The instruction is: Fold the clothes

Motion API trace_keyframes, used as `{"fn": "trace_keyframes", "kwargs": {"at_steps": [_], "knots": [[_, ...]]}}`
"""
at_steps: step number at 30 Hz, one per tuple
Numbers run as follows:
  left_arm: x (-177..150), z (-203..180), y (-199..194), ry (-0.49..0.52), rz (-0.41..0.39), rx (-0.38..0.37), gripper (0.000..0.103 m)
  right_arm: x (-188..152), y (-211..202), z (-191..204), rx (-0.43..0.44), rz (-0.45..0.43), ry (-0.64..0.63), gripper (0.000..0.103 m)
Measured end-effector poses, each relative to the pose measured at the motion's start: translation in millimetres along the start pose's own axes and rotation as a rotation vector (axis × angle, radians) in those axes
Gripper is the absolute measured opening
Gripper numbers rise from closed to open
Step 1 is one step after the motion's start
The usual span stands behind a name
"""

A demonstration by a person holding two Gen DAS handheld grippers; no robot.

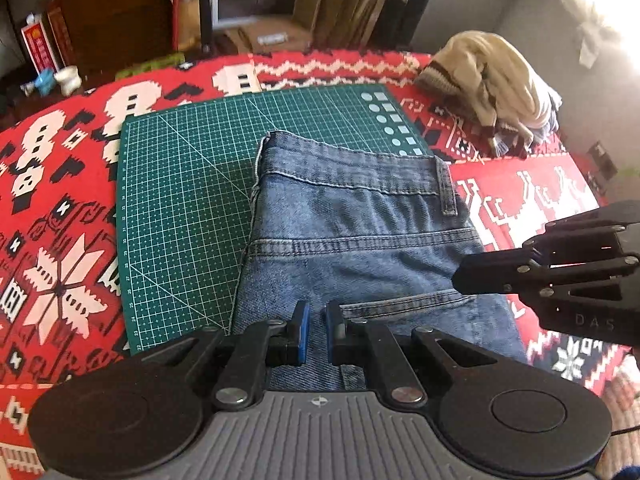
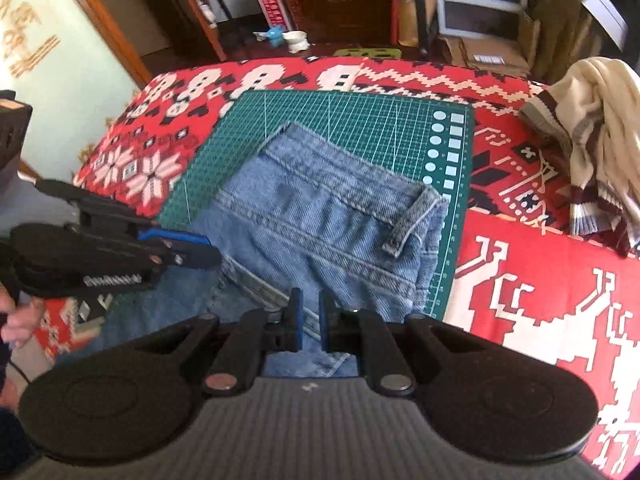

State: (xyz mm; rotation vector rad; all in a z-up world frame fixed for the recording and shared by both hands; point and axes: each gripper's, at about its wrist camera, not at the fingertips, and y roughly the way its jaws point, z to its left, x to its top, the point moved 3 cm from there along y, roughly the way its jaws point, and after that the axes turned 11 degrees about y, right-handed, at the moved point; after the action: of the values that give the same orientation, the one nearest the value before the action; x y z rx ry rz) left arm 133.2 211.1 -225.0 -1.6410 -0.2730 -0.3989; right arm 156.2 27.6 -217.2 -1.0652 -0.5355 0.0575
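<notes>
Folded blue jeans (image 1: 352,240) lie flat on a green cutting mat (image 1: 180,200), waistband and belt loop toward the far right. My left gripper (image 1: 318,312) hovers over the near edge of the jeans, its blue pads almost together with only a thin slit and nothing pinched. From the right, my right gripper (image 1: 460,280) reaches over the same denim, its fingers together. In the right wrist view the right gripper (image 2: 309,300) sits above the jeans (image 2: 320,208), likewise nearly closed and empty. The left gripper (image 2: 208,254) comes in from the left, low over the cloth.
A red patterned cloth (image 1: 60,200) covers the table under the mat (image 2: 360,120). A heap of cream knitwear (image 1: 492,88) (image 2: 592,128) sits at the far right. A person's hand (image 2: 20,320) shows at the left edge. Furniture and boxes stand beyond the table.
</notes>
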Motion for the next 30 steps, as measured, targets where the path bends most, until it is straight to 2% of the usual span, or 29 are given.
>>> {"fn": "trace_keyframes", "kwargs": {"at_steps": [4, 8, 11, 16, 22, 30], "knots": [[20.2, -5.6, -14.6, 0.034, 0.056, 0.006, 0.007, 15.4, -15.2, 8.4, 0.004, 0.003, 0.070, 0.010], [32.3, -5.9, -24.4, 0.045, 0.057, 0.010, 0.007, 27.1, -25.6, 7.8, 0.023, 0.010, 0.161, 0.010], [35.5, -4.3, -22.1, 0.036, 0.049, 0.003, 0.007, 30.6, -23.1, 8.1, -0.013, -0.011, 0.135, 0.010], [28.9, -3.1, -9.1, 0.028, 0.011, -0.031, 0.007, 27.6, -5.5, 10.6, -0.029, -0.022, 0.117, 0.010], [21.2, -12.9, 8.6, 0.068, 0.034, -0.025, 0.005, 15.7, 21.8, 17.4, -0.004, 0.003, 0.146, 0.010], [12.9, -9.3, 28.2, 0.051, 0.033, -0.031, 0.005, 5.3, 54.4, 8.0, -0.041, 0.015, 0.179, 0.010]]}}
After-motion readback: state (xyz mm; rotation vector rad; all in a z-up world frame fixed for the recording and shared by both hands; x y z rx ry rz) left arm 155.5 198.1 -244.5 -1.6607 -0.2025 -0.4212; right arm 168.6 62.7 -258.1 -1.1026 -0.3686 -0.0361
